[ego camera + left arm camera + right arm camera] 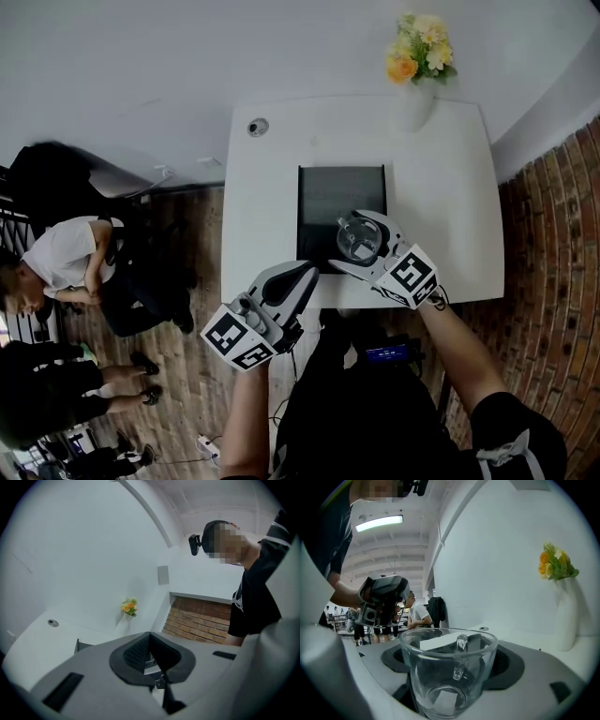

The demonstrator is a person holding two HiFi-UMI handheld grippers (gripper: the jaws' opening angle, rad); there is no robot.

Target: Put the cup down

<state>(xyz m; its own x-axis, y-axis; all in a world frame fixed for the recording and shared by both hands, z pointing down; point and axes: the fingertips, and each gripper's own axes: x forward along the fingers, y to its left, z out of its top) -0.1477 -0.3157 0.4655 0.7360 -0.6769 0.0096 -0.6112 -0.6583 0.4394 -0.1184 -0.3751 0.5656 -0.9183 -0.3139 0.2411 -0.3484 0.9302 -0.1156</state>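
Right tongs (356,239) are clamped wide round the glass cup (449,667). Left tongs (300,277) are clenched with nothing held, sitting at 7 o'clock from the cup, past the near edge of the counter (272,187).

The cup is held upright, mouth up, long axis vertical, handle on the side away from the tongs' camera. In the head view it is placed over the 5 o'clock corner of the dark mat (328,192). Contact with the mat can't be confirmed from any view.

Only a straight descent and release by the right side is judged to be needed, with no tilt. Risk: the base could be landed partly off the mat edge.
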